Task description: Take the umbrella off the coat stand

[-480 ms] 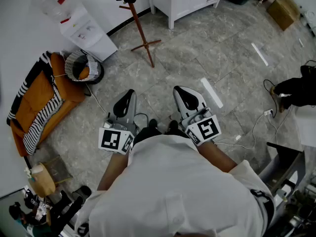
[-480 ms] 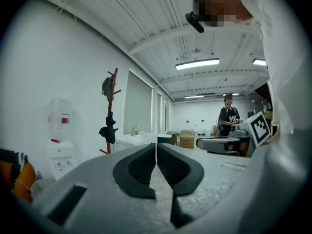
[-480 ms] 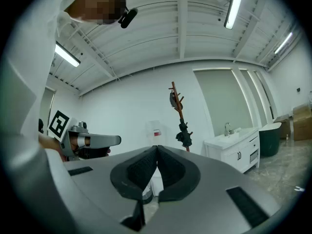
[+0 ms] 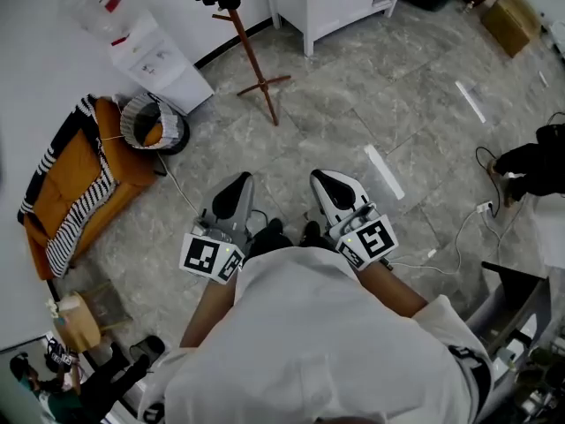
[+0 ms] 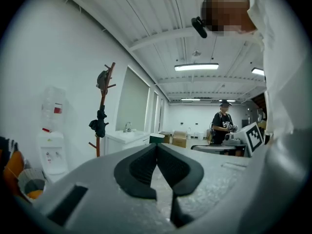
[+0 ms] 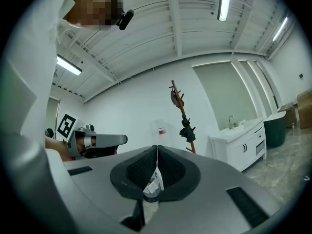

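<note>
Left gripper (image 4: pixel 240 182) now nearer right gripper (image 4: pixel 320 177), its fingers (image 5: pixel 139 169) together.

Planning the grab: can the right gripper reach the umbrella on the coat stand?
Probably not: the right gripper is close to the person, the umbrella on the coat stand across the floor; nothing blocks the way.

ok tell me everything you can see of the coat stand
The coat stand is a slim reddish-brown pole, wood by its look, with short upturned pegs and crossed feet on the grey tiled floor. It stands upright near the white wall. A dark item sits at its top and a dark bundle, probably the umbrella, hangs lower.
</note>
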